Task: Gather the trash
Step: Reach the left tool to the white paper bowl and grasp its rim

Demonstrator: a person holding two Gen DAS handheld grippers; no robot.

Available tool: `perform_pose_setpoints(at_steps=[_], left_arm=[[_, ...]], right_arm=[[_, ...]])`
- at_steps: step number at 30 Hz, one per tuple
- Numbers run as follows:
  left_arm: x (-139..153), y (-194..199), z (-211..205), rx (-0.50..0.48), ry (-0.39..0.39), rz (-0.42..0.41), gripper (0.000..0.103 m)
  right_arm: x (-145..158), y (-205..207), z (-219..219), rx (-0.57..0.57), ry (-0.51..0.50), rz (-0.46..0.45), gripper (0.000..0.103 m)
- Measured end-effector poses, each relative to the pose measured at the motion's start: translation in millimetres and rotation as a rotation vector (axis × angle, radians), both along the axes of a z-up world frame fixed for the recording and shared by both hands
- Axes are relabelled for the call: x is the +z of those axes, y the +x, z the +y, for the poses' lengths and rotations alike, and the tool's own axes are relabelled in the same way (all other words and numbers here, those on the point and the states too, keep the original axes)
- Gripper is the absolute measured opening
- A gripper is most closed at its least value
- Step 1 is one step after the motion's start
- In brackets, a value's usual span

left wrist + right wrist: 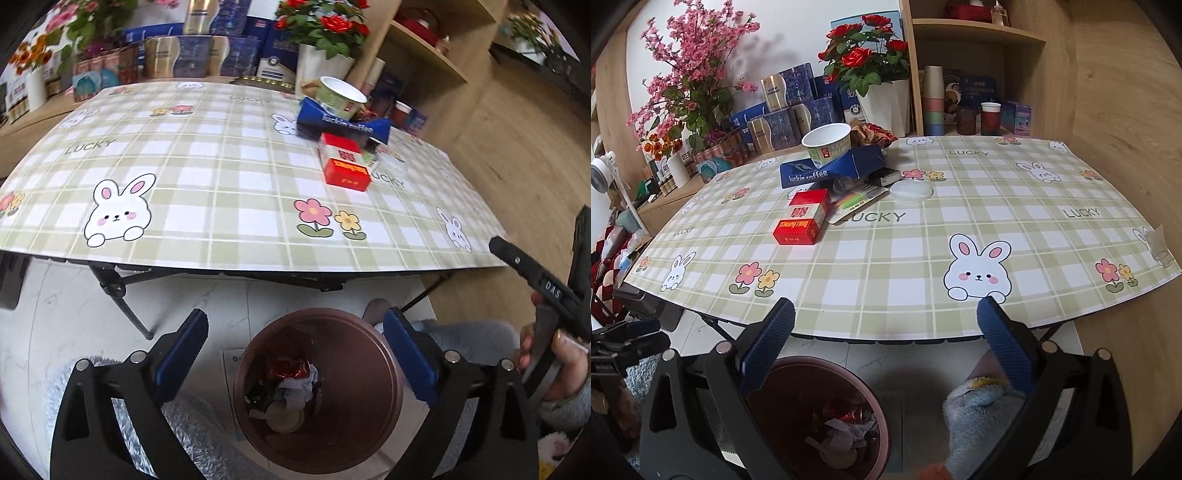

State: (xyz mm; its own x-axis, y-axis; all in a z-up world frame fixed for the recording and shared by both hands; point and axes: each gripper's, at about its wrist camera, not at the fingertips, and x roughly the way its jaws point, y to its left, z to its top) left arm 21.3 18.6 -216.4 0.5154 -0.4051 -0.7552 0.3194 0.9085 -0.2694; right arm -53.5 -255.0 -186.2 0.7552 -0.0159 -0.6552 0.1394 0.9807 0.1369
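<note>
The left gripper (295, 354) hung wide open over the trash bin (373, 354), pointing steeply down, nothing between its blue pads (184, 354). Inside the bin lay crumpled white paper (297, 387) and a red wrapper (290, 367). The right gripper (886, 343) was spread too, empty, tilted down at the table's near edge (886, 334), with the bin to its lower left. A hand (554, 365) showed at the left camera's right edge, holding that right gripper. The near half of the checked tablecloth (886, 266) lay clear, with open room. Farther back sat the pile: a red box (803, 221), long axis running away from the camera, a blue carton (827, 171) lying crosswise behind it, and a paper cup (827, 144) tilted on top, mouth up. A round clear lid (911, 191) lay flat just right of the pile.
</note>
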Motion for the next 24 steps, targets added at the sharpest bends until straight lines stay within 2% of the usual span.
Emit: perform_pose_setpoints(at_steps=[13,17,21,24], left_arm=[[4.5,11.0,8.9,0.056,-0.019,0.007,0.095],[14.5,24.5,2.6,0.035,-0.031,-0.012,0.095],[28.7,46.2,-14.6,-0.011,-0.018,-0.054,0.096],[40.5,72.1,-35.3,-0.053,0.007,-0.094,0.097]], right_arm=[[-10.0,9.7,-13.3,0.018,0.034,0.027,0.097],[-8.5,16.6,-25.5,0.019,0.025,0.016,0.097],[-8.3,32.5,-45.4,0.025,0.101,0.030,0.097],[-4.7,46.1,-58.3,0.017,0.124,0.005,0.097]])
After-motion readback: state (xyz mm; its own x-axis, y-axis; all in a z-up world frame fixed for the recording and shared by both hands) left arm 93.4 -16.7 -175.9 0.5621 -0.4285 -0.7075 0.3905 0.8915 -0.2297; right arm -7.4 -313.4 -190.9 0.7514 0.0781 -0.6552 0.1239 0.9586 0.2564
